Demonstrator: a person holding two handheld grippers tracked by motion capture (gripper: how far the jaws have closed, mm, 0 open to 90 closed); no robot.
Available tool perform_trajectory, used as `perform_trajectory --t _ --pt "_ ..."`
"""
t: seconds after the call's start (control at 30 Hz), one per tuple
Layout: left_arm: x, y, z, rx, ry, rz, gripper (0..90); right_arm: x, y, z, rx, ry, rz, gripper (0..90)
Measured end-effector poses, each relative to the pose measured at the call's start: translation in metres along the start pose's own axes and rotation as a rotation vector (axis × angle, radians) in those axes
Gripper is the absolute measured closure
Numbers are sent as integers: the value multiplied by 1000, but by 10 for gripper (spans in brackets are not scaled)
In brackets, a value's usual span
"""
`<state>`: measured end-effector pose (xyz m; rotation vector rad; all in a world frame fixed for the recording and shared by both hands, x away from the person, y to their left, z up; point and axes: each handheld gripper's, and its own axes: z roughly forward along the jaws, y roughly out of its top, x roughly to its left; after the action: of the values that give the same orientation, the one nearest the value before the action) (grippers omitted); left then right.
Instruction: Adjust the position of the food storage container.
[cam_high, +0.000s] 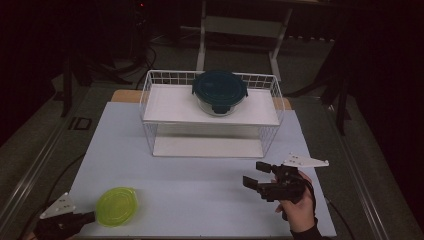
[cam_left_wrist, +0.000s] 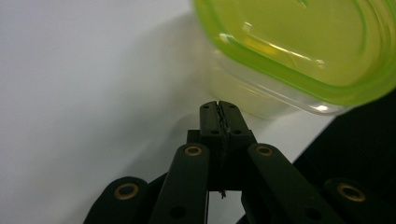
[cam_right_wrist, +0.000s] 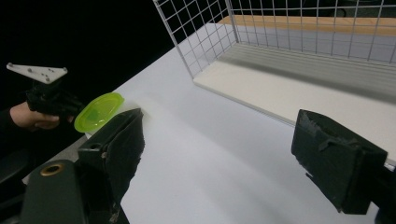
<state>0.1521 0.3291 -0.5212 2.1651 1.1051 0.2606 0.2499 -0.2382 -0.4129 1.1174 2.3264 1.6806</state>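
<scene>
- My left gripper (cam_left_wrist: 218, 108) is sitting low in the frame of its own view with its jaws pressed together on nothing, the tips just short of the green-lidded container (cam_left_wrist: 299, 51) filling the upper right.
- I'm judging the closed tips are meant to nudge or slide that container rather than pinch it, since the wall lies ahead of them, not between them.
- In the high view the container (cam_high: 117, 205) is resting near the table's (cam_high: 200, 175) front edge at lower left, my left hand (cam_high: 60, 226) reaching in level from the bottom-left corner.
- My right gripper (cam_high: 260, 180) is hovering at lower right with its jaws spread wide, holding nothing, likely waiting its turn.
- The right hand (cam_high: 299, 207) is wrapping the handle, pointing toward the wire basket (cam_high: 150, 87) at upper centre.
- A dark-lidded glass bowl (cam_high: 219, 91) is sitting on the basket's upper shelf.
</scene>
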Motion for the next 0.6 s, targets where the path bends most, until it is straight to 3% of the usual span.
perform_trajectory --t 0.37,0.6 --pt "-4 15 13 -11 -40 -4 887 -2 -1 -1 -3 -2 8 165" --pt "-10 28 24 -5 -66 17 887 -2 -1 -4 -6 -3 6 166"
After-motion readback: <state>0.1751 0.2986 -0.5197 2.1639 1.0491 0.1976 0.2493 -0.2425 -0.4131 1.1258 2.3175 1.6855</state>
